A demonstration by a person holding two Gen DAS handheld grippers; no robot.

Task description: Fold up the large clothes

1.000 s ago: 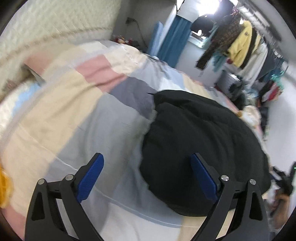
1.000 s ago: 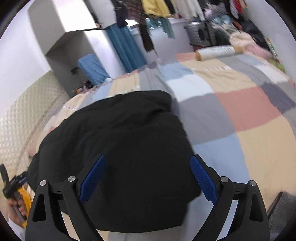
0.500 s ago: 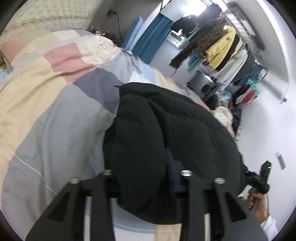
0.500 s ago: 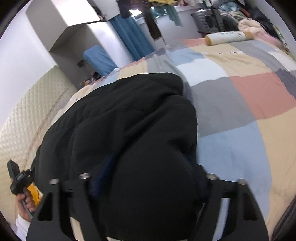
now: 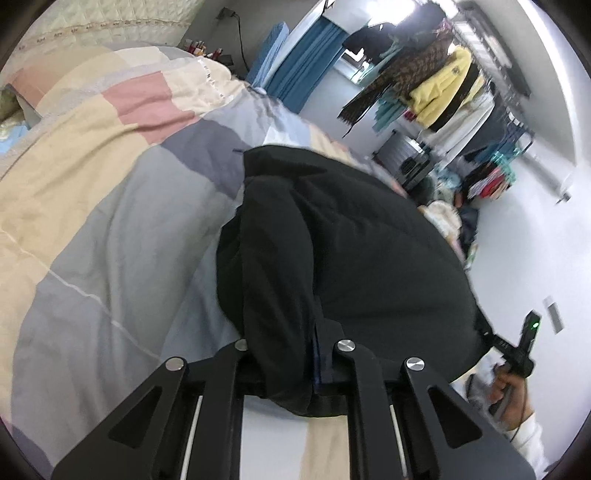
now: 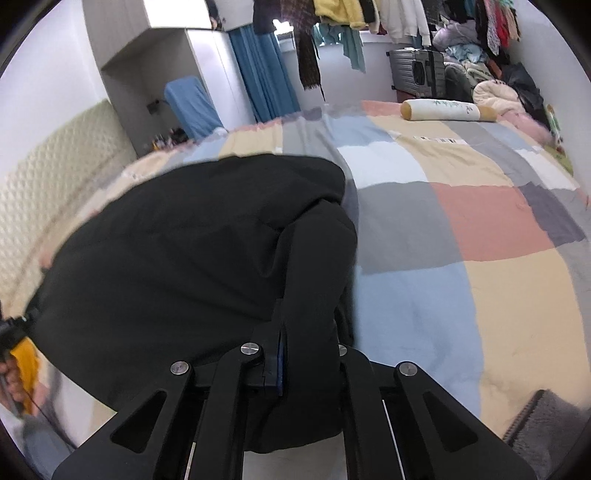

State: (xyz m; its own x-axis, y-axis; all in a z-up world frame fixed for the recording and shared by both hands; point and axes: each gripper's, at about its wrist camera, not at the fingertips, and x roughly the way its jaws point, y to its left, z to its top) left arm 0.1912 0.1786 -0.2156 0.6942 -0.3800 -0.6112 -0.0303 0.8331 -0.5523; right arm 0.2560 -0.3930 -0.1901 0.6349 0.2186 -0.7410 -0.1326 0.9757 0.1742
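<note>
1. We can read no writing anywhere. The white cylindrical bolster pillow with tan ends [image 6: 445, 110] carries a dark printed pattern, too small to make out, and a short row of marks on the patchwork quilt [image 6: 480, 266] is just as illegible.
2. Our left gripper [image 5: 288, 354] has its fingers pressed onto a thick fold of the bulky black padded jacket [image 5: 351, 240]. The pads are buried in the cloth, with only a thin blue edge showing.
3. Our right gripper [image 6: 306, 350] likewise pinches a fold of that jacket [image 6: 177, 266], and one blue pad edge shows beside the bunched fabric.
4. The jacket lies in a mound on the pastel quilt [image 5: 110, 221] that covers the bed. In the left view it fills the middle and runs out toward 4 o'clock. Its far edge is blurred in the right view.
5. In the left view, at 4 o'clock, we see the hand holding the other gripper, partly cut off by the lens rim.
6. In the right view, hanging clothes on a rail [image 6: 351, 14] sit at 12 o'clock, blue curtains [image 6: 264, 77] at 11 o'clock, a grey ribbed suitcase [image 6: 415, 70] at 1 o'clock and a padded cream headboard [image 6: 48, 173] at 9 o'clock.
</note>
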